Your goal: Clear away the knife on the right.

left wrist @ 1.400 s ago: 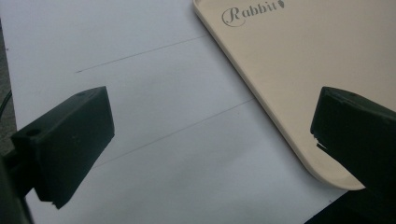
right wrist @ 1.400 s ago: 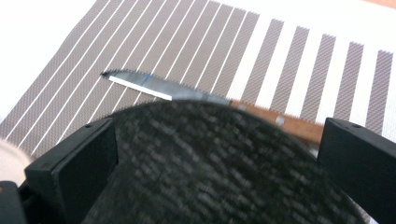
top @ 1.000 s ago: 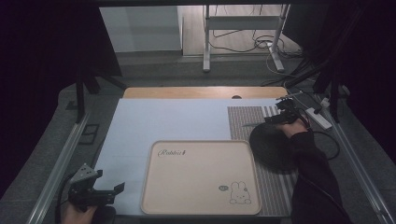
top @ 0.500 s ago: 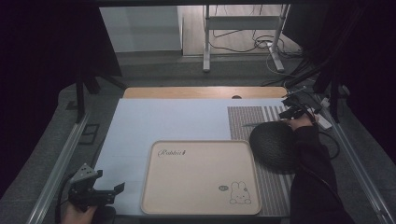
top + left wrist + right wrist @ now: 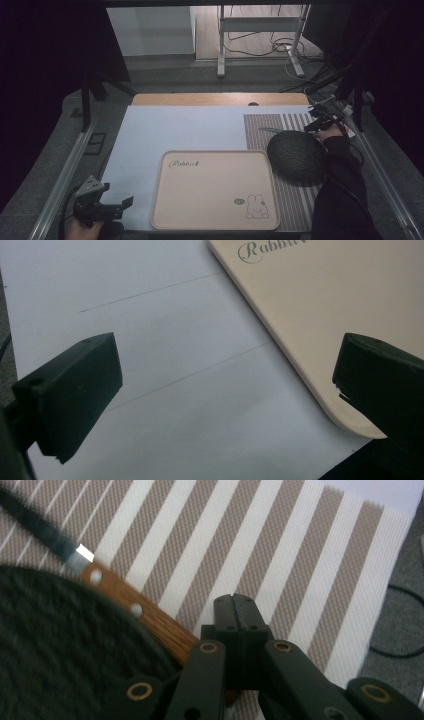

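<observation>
Dim room, white table [image 5: 185, 130], striped mat [image 5: 295, 125]; right gripper [image 5: 239, 611] closed empty beside knife [image 5: 135, 611]; left gripper [image 5: 225, 390] wide.

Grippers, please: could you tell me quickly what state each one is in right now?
Left gripper: open, holding nothing.
Right gripper: shut, empty, beside the knife handle.

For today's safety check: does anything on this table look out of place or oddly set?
Yes. The wooden-handled knife lies on the striped brown-and-white placemat with its handle tucked under the edge of the dark round woven mat, partly hidden. The beige rabbit tray sits square.
</observation>
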### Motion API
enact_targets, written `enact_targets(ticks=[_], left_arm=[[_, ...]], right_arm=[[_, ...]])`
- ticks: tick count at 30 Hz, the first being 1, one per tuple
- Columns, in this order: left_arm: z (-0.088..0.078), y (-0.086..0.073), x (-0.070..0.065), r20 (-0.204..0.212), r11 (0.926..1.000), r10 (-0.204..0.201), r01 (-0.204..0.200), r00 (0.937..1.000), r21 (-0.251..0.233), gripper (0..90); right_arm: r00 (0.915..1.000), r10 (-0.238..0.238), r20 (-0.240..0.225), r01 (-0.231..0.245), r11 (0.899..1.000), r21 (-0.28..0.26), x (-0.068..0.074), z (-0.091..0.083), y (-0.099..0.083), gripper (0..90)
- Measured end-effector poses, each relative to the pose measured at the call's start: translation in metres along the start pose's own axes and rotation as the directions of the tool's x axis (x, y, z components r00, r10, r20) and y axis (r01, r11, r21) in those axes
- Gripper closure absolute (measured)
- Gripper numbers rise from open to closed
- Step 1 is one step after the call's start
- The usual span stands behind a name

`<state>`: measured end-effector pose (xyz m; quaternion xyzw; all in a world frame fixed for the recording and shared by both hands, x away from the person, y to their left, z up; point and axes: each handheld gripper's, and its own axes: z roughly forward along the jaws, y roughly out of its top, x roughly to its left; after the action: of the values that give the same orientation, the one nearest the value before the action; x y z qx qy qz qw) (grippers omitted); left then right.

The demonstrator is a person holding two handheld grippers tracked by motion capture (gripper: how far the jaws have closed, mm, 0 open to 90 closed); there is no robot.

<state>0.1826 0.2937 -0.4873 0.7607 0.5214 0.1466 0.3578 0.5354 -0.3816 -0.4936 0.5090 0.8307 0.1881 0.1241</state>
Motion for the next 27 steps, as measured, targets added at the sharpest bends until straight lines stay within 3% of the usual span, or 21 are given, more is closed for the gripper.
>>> enact_targets(ticks=[5,7,14,18,19,21,23,24,27], left_arm=[[0.001,0.001,0.0,-0.001,1.0,0.005,-0.005,1.0,0.005,0.0],[0.001,0.001,-0.001,-0.002,0.9999,0.008,-0.007,1.0,0.008,0.0],[0.001,0.001,-0.001,-0.002,0.9999,0.009,-0.009,1.0,0.011,0.0],[0.002,0.001,-0.001,-0.004,0.9999,0.009,-0.009,1.0,0.011,0.0],[0.002,0.001,-0.001,-0.004,0.9999,0.008,-0.008,1.0,0.011,0.0],[0.001,0.001,-0.001,-0.003,0.9999,0.009,-0.009,1.0,0.012,0.0],[0.001,0.001,-0.001,-0.003,0.9999,0.01,-0.01,0.9999,0.013,0.0],[0.001,0.001,-0.001,-0.003,0.9999,0.008,-0.008,1.0,0.013,0.0],[0.001,0.001,-0.001,-0.002,0.9999,0.008,-0.008,1.0,0.012,0.0]], right_arm=[[0.9992,-0.001,-0.039,0.003,0.998,0.06,0.0,-0.006,-0.006,89.6],[0.9994,0.009,-0.035,-0.006,0.998,0.07,0.0,-0.007,-0.007,89.6],[0.9995,0.01,-0.029,-0.009,0.999,0.05,-0.001,-0.011,-0.004,86.5],[0.9995,0.012,-0.029,-0.013,0.999,-0.037,0.006,-0.022,0.006,63.6],[0.9992,0.002,-0.039,-0.004,0.999,-0.049,0.014,-0.023,0.013,45.5],[0.9984,-0.008,-0.056,0.006,0.999,-0.031,0.023,-0.019,0.019,29.5],[0.999,-0.02,-0.04,0.018,0.999,-0.031,0.032,-0.013,0.025,17.8],[0.999,-0.02,-0.04,0.018,0.999,-0.031,0.032,-0.013,0.025,17.8],[0.9987,-0.033,-0.039,0.032,0.999,-0.024,0.047,-0.003,0.037,3.5]])
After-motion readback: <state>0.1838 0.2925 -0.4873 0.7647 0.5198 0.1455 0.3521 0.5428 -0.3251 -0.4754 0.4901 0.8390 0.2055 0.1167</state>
